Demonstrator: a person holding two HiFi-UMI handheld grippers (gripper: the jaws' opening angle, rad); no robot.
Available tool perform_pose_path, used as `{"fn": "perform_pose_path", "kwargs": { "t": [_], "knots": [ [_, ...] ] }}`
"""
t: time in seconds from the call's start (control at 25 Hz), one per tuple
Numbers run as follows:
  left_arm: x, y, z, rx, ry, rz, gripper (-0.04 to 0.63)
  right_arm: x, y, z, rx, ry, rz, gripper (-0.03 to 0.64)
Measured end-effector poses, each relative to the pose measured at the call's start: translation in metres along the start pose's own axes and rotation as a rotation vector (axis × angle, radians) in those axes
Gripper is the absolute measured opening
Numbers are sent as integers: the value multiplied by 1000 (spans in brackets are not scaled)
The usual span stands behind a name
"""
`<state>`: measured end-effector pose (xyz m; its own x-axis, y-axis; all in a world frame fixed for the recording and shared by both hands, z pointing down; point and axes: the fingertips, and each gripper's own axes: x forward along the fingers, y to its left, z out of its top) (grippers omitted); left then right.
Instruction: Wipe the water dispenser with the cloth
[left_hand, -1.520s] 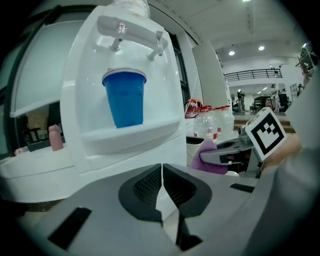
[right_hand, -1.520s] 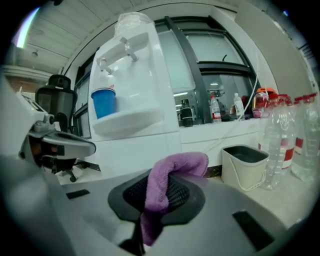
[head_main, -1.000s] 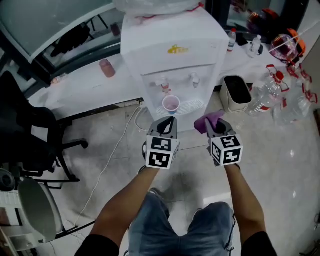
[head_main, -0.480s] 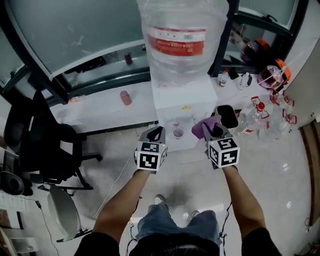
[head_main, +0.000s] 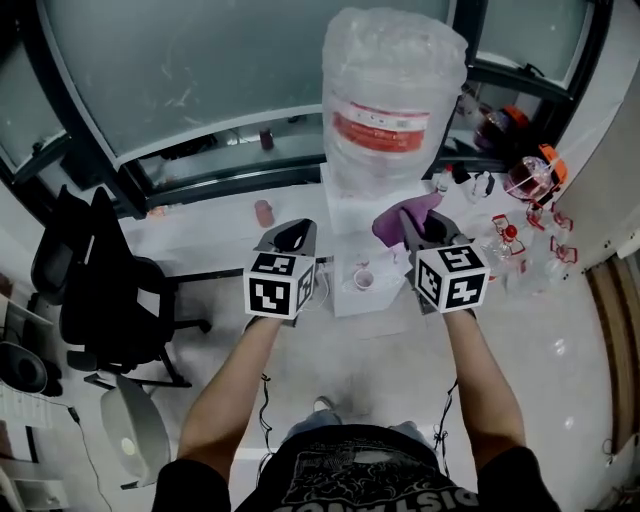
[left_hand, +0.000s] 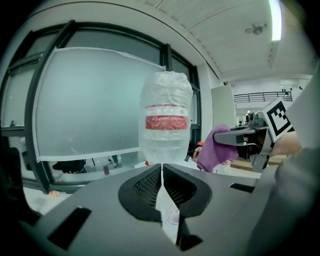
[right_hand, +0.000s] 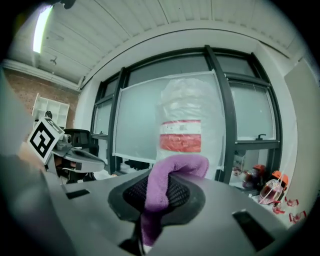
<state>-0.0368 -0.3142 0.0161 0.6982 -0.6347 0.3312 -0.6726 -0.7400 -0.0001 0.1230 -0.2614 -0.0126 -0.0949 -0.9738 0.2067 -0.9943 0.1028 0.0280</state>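
Left gripper (left_hand: 162, 172): its jaws are pressed almost together, with only a thin slit between them and nothing held.
Right gripper (right_hand: 159, 192): it is clamped on the purple cloth (right_hand: 167, 182), which runs up between the jaws and folds over their tips.
Cloth's place: in the head view it bunches at the right gripper's tip, at 12 o'clock from that gripper's marker cube and just beside the dispenser's upper right edge. No view settles whether it touches.
Water dispenser (head_main: 345, 240): the white body stands on the floor between the two raised grippers and beyond them. The big clear bottle (head_main: 392, 110) is upright on top, at 12 o'clock in the frame.
Cup (head_main: 363, 278): a small pink cup sits in the dispenser's tap recess.
Head view only: it shows both forearms, and a black office chair (head_main: 100, 290) at 9 o'clock. It also shows a small pink bottle (head_main: 264, 213) on the ledge at 11 o'clock, and clear red-capped jugs (head_main: 535, 180) at 3 o'clock.
Left gripper view only: it shows the right gripper from the side at 3 o'clock, with the cloth hanging from its jaws.
Right gripper view only: it shows the left gripper at 9 o'clock and the bottle's red label directly above the cloth.
Gripper views only: they show the ceiling and its strip light.
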Motion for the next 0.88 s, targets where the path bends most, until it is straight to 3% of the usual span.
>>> {"fn": "perform_pose_path", "kwargs": {
  "t": [0.2,0.48,0.88],
  "knots": [
    [-19,17,12,71,-9,14,32,-5,18,29,3,-61,-14,44],
    [-30,37,27,94,-68,40,34,7,42,33,-10,-64,-18,44],
    [-28,64,18,58,-50,65,34,22,53,34,-22,-68,-22,44]
  ]
}}
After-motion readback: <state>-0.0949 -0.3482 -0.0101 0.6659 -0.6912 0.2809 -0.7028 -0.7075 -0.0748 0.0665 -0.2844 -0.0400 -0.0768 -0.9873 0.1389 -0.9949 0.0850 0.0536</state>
